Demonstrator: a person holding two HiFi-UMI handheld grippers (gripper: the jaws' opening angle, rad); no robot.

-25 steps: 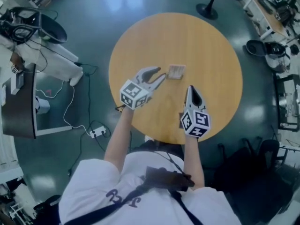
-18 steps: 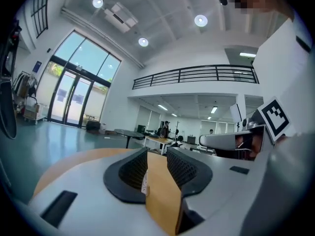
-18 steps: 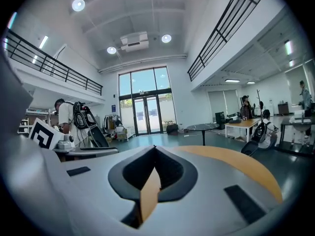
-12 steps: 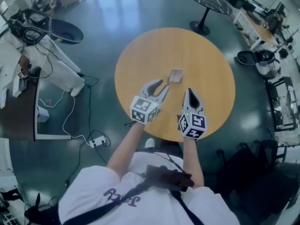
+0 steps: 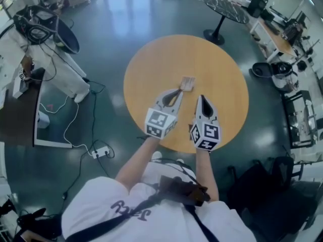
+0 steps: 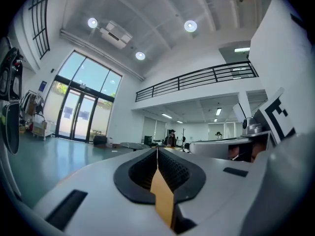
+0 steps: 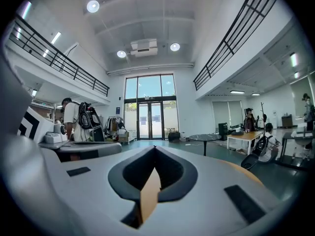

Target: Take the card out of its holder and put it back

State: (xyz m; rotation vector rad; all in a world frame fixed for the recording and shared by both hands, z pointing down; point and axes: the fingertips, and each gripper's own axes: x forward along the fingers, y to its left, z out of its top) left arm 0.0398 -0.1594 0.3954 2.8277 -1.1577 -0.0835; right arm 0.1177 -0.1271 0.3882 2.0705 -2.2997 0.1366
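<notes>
A small tan card holder (image 5: 187, 83) with a card lies near the middle of the round wooden table (image 5: 222, 69). My left gripper (image 5: 178, 91) points at the holder's near left corner; whether it touches I cannot tell. Its jaws are closing and, in the left gripper view, the fingertips (image 6: 157, 149) meet with nothing between them. My right gripper (image 5: 203, 98) hovers just right of the left one, short of the holder, shut and empty; its tips (image 7: 155, 149) meet too. Both gripper views look up into the hall, so neither shows the holder.
A white power strip (image 5: 101, 152) and cables lie on the floor to the left, by a dark desk (image 5: 20, 110). A black-based marble table (image 5: 227, 6) stands beyond. Chairs and bags (image 5: 272, 69) crowd the right side. People stand far off in the hall.
My left gripper's jaws stood apart before and now lie together. That gripper has moved right and forward, closer to the holder. The right gripper has barely shifted.
</notes>
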